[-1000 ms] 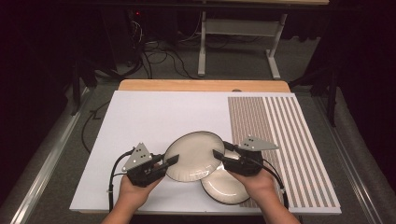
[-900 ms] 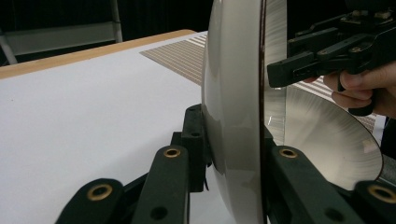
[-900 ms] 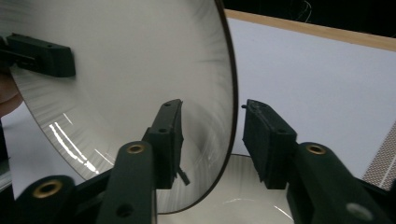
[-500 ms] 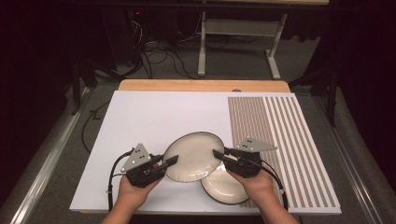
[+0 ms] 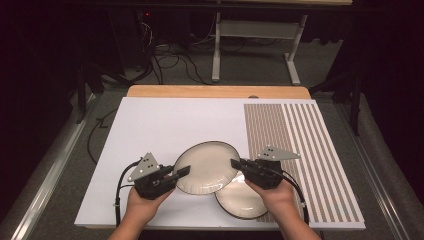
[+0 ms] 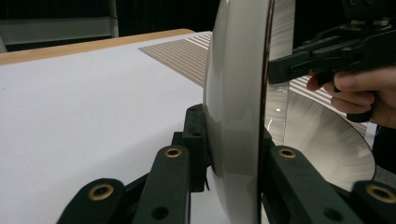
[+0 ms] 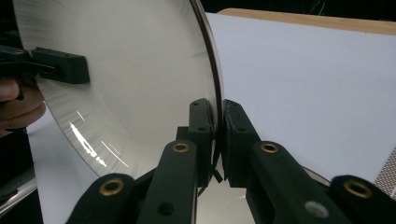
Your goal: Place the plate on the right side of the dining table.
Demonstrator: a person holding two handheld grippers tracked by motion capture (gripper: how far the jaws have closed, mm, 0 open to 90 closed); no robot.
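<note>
Plate (image 5: 206, 166), the upper of two, hangs between the two grippers, just above and overlapping the lower plate (image 5: 243, 201) resting on the white mat (image 5: 165, 125). Left gripper (image 5: 181, 171) clamps its left rim; right gripper (image 5: 235, 163), whose jaws have just been closing, now pinches the opposite rim (image 7: 212, 116). Neither hand is nearer. It looks glossy cream-white, shallow, round, with a thin dark edge.
</note>
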